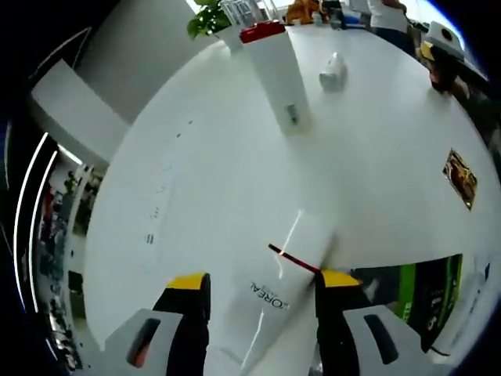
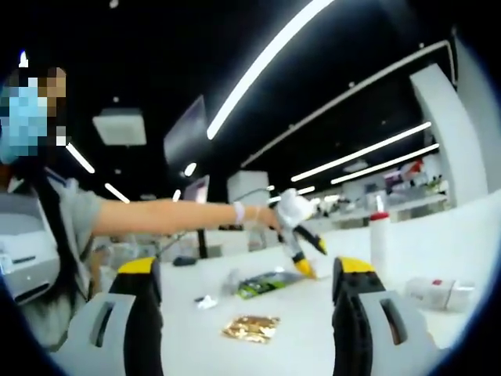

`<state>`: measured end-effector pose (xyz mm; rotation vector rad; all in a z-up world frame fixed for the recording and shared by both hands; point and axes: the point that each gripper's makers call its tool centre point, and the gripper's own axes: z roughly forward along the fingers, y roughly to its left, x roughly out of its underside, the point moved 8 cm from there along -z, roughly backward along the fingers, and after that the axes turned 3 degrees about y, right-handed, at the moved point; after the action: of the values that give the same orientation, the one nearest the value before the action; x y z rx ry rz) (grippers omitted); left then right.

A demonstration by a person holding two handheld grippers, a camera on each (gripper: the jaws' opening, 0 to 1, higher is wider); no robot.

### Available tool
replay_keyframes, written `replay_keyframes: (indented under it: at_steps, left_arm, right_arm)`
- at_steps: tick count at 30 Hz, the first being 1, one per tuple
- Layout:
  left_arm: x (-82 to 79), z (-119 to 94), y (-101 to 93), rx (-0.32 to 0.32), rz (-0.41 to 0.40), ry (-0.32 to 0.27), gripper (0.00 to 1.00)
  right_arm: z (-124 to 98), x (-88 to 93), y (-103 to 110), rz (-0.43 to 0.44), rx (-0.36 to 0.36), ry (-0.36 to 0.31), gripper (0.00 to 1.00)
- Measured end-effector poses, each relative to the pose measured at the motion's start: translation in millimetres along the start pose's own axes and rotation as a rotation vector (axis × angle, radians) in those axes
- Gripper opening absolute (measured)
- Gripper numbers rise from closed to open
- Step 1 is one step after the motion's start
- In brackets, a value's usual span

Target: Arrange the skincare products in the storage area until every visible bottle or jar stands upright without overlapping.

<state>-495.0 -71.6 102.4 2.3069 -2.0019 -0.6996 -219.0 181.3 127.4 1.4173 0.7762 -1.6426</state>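
The left gripper (image 1: pixel 262 288) holds a white tube (image 1: pixel 270 294) lengthwise between its jaws, cap end forward over the tabletop (image 1: pixel 235 172); the right gripper (image 2: pixel 246 286) is wide and empty.

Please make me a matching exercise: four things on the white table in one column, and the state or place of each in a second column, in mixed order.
Things:
1. L'Oreal tube
2. red-capped tube
3. small white bottle
4. gold packet

States:
A. standing upright
B. lying flat near the edge of the table
C. between the jaws of the left tool
D. lying on its side

Pairs: 1-C, 2-A, 3-D, 4-B
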Motion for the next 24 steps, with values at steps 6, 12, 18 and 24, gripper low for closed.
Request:
replay_keyframes:
  at_steps: [6,12,18,24]
  left_arm:
    - [-5.7,3.1,2.5,0.05,0.03,0.034,0.5]
    - [-5.7,5.7,4.0,0.113,0.025,0.023,0.47]
    - [-3.6,9.3,3.2,0.206,-0.025,0.005,0.39]
    - [-0.9,12.0,2.8,0.227,-0.125,-0.049,0.38]
  right_arm:
    - [-0.8,0.0,-1.5,0.024,-0.004,-0.006,0.89]
    - [0.2,1.0,1.3,0.015,-0.011,0.002,0.89]
    - [1.3,2.7,2.1,0.007,-0.013,0.013,0.89]
    - [1.9,2.9,-0.7,0.033,-0.013,0.007,0.88]
